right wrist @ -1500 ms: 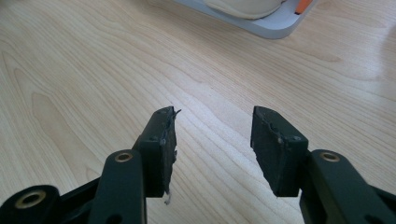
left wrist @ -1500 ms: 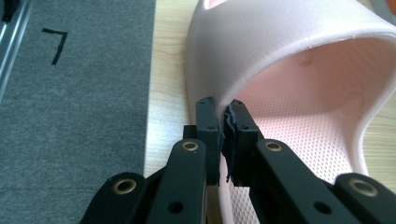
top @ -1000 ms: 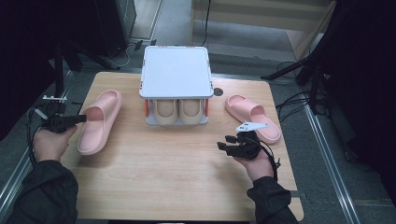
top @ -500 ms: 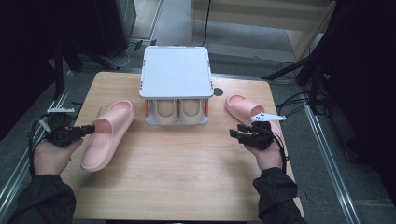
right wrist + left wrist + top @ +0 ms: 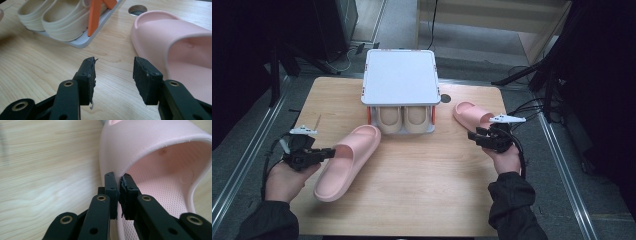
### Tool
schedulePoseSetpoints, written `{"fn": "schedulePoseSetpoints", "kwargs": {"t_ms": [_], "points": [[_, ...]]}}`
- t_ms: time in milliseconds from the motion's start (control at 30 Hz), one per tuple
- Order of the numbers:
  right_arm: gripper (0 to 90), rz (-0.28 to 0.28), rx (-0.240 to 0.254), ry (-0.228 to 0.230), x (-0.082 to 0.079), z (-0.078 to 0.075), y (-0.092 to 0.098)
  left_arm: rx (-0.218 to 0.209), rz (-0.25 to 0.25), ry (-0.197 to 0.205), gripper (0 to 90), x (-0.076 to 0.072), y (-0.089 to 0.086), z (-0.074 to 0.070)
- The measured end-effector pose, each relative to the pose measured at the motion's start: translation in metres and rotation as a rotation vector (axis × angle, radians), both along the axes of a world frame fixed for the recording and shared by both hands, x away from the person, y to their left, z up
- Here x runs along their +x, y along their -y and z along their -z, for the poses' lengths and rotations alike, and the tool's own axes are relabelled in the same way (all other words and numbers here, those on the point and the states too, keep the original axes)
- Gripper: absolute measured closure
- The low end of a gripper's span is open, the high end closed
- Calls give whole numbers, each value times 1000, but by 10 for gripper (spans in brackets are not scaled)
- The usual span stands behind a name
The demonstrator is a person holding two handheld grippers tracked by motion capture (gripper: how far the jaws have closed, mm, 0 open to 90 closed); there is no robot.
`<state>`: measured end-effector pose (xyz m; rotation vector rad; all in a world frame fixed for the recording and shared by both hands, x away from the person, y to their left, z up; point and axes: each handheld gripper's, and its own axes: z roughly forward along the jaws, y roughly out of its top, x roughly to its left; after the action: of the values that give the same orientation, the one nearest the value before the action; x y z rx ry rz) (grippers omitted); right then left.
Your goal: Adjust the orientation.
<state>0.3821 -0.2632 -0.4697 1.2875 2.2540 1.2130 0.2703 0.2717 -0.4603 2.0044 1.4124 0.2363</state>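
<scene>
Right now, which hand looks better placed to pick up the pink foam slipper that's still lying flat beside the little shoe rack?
The right. The right gripper hovers open beside that pink foam slipper, while the left gripper is clamped on the other pink slipper.

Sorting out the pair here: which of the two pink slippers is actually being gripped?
The pink slipper on the left: the left gripper is shut on its strap edge. The other pink slipper lies free beside the open right gripper.
</scene>
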Motion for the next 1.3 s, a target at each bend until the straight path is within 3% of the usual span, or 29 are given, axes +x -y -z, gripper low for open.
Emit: {"fn": "schedulePoseSetpoints", "kwargs": {"t_ms": [133, 400, 567, 900, 1100, 1200, 1300], "points": [[537, 15, 2, -4, 4, 1, 4, 10, 46, 1, 851, 0, 18, 5], [539, 23, -13, -3, 7, 3, 5, 5, 85, 10, 848, 7, 41, 13], [539, 26, -23, -3, 8, 4, 6, 25, 118, 5, 843, 13, 57, 19], [539, 13, -31, -9, 8, 5, 3, 59, 132, -1, 827, 20, 81, 31], [550, -16, -38, -16, 7, 6, -3, 34, 159, -9, 786, 18, 85, 32], [558, -31, -38, -16, 6, 7, -7, -10, 161, 12, 764, 15, 78, 24], [563, -57, -37, 7, 4, 6, -14, -25, 157, 23, 766, 11, 69, 19]]}}
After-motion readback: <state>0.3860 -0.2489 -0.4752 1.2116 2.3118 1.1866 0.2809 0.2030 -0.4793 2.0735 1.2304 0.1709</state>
